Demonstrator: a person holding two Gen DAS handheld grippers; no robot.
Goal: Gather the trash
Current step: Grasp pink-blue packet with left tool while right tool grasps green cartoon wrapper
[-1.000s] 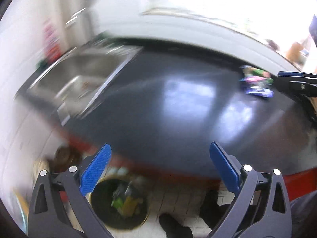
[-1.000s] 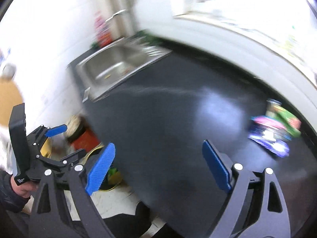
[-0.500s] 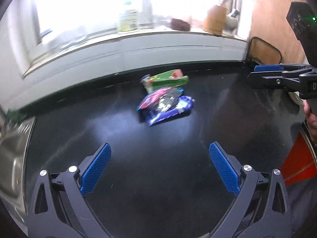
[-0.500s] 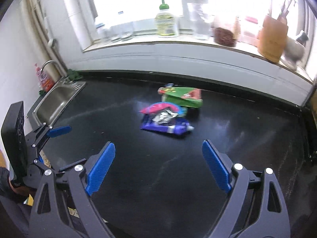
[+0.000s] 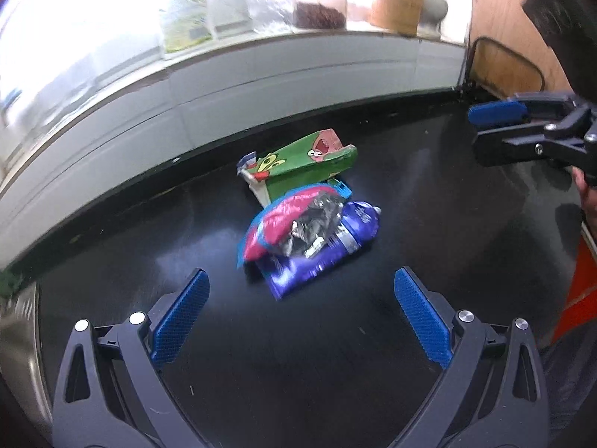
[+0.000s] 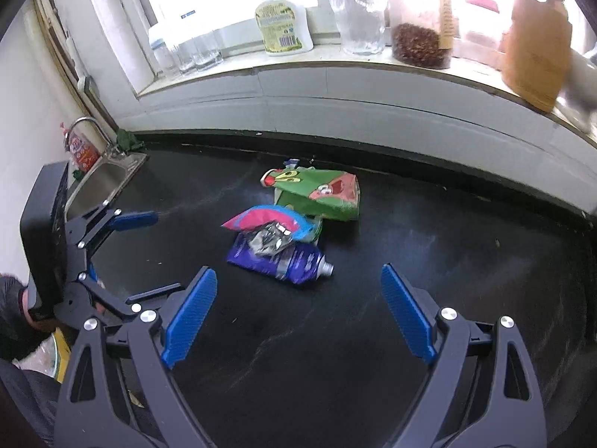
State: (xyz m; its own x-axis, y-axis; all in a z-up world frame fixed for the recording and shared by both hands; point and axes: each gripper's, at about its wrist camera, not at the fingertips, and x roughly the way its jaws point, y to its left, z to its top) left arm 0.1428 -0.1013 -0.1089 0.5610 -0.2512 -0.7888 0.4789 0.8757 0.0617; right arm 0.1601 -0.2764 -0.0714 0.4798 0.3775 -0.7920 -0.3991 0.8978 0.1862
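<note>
A small heap of trash lies on the black counter (image 6: 410, 254): a green cartoon-printed carton (image 6: 321, 192) (image 5: 298, 166) at the back, a pink and blue wrapper (image 6: 268, 220) (image 5: 283, 216) with crumpled foil on it, and a purple pouch (image 6: 283, 259) (image 5: 321, 257) with a silver spout in front. My left gripper (image 5: 298, 315) is open, just short of the purple pouch, nothing between its fingers. My right gripper (image 6: 298, 311) is open too, a little before the pouch. Each gripper shows in the other's view, the right gripper (image 5: 522, 127) and the left gripper (image 6: 108, 246).
A steel sink (image 6: 100, 186) with a tap sits at the counter's left end. The window sill (image 6: 335, 63) behind holds a soap bottle (image 6: 281, 22), glasses, jars and a brown bag. A red bottle (image 6: 80, 149) stands by the tap. A person's hand (image 5: 587, 201) holds the right gripper.
Both views swung from the sink and the floor bin to face the window and the trash heap. Since half a second ago both grippers have come closer to the heap, jaws unchanged.
</note>
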